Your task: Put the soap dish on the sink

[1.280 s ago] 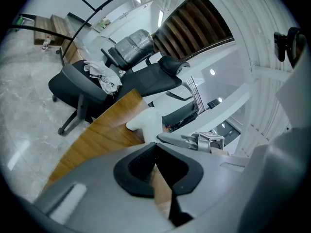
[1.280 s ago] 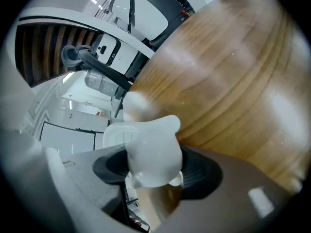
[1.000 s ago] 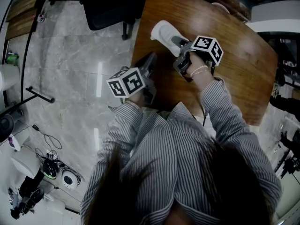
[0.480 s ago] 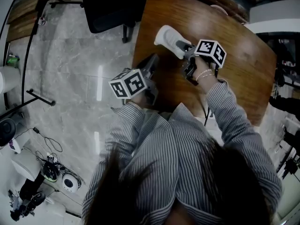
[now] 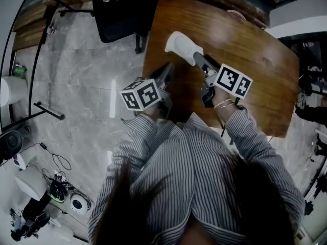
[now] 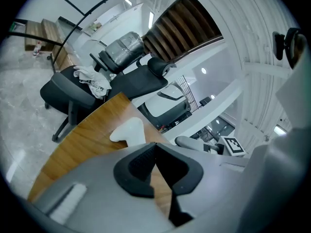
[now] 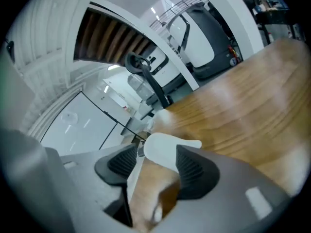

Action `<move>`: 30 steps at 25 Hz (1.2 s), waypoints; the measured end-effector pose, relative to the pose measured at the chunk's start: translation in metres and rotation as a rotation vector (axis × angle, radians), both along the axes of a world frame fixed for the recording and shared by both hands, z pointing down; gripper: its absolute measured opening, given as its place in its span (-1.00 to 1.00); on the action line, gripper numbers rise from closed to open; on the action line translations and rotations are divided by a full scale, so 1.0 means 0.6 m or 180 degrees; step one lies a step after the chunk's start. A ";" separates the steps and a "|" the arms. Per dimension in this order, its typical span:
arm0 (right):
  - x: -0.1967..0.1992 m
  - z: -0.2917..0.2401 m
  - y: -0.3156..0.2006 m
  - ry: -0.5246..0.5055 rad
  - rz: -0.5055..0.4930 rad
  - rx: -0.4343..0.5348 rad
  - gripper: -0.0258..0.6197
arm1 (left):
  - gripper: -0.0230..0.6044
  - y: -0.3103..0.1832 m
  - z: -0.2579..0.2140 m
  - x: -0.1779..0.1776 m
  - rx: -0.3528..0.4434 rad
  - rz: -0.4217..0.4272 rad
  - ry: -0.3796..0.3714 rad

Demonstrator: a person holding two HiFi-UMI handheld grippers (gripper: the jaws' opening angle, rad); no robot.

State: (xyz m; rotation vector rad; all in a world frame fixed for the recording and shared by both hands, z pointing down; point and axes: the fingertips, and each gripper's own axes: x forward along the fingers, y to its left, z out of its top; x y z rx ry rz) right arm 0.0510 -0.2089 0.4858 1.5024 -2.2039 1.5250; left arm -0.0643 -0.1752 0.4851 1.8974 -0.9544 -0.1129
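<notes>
Soap dish on wooden table, between closing right gripper jaws, ungripped; left gripper pressed together, empty.

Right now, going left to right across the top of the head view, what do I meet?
Chair, left gripper, soap dish, right gripper; its jaws are closing with nothing between the pads.
</notes>
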 end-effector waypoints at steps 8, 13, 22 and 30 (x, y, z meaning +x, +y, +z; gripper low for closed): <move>0.004 -0.074 0.060 -0.0292 -0.0098 0.0739 -0.92 | -0.93 0.031 -0.072 0.012 0.0257 0.0116 -0.0108; -0.016 -0.093 0.098 -0.0076 -0.0306 0.1083 -0.92 | -0.93 0.052 -0.096 0.023 0.0432 0.0170 -0.0197; -0.050 -0.109 0.124 0.0297 -0.0725 0.1315 -0.92 | -0.93 0.077 -0.067 0.063 0.0393 0.0481 -0.0528; -0.049 -0.090 0.125 0.0347 -0.0801 0.1115 -0.92 | -0.93 0.081 -0.060 0.086 0.0387 0.0606 -0.0536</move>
